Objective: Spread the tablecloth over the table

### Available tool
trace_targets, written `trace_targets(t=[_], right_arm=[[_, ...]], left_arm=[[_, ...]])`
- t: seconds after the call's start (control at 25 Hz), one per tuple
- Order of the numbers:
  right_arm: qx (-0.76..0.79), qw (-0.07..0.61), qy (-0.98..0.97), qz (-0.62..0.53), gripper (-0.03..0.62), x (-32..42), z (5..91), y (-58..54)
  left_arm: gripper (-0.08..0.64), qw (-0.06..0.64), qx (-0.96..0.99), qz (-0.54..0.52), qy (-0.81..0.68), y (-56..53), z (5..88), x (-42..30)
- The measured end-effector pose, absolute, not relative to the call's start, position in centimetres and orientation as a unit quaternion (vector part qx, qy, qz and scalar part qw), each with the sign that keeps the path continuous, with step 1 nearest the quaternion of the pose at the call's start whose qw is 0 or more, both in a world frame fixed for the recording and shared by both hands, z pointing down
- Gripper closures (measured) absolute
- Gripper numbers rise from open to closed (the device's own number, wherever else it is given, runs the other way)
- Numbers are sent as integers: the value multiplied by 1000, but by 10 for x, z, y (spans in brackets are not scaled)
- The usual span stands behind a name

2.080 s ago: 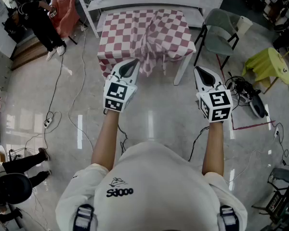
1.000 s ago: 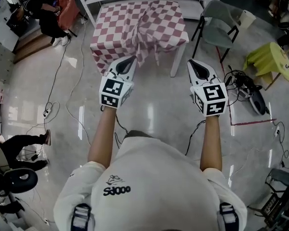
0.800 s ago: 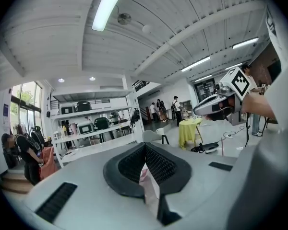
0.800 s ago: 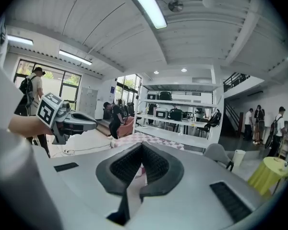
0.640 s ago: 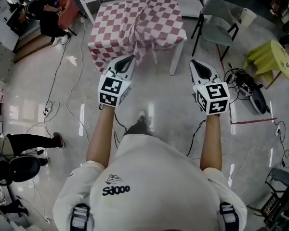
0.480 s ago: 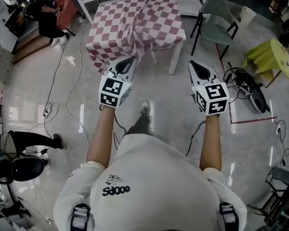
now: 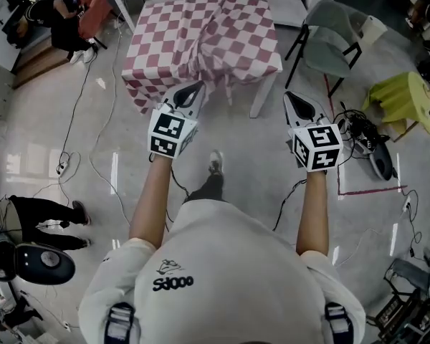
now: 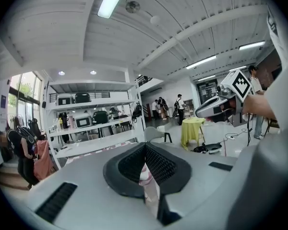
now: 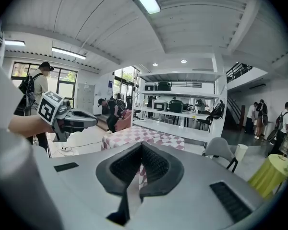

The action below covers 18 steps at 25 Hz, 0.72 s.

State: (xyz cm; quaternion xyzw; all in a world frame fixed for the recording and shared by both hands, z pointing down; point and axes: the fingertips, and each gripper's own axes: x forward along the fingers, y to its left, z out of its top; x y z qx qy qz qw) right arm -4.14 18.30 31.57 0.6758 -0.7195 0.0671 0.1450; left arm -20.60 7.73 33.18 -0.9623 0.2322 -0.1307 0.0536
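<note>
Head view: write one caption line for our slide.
Left gripper and right gripper, both shut, face a table under a bunched checked tablecloth.

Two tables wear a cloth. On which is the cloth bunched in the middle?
The one straight ahead, under the checked cloth: folds run down its middle. The other, at the right, wears a plain yellow cloth.

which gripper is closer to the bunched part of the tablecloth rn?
Left. The left gripper points at the hanging bunch of the tablecloth, short of it; the right gripper is off to its right, beyond the table leg.
</note>
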Motion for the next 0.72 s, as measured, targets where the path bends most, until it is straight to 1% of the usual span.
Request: trace_targets(t=[0.4,0.72], right_arm=[[672,163,-717,90,569,4,329,54],[657,182,-724,105,569,23,353,-25]], left_arm=[[532,39,-962,-141,230,-52,344,-164],[532,24,-966,-149,210,-123,360,-127]])
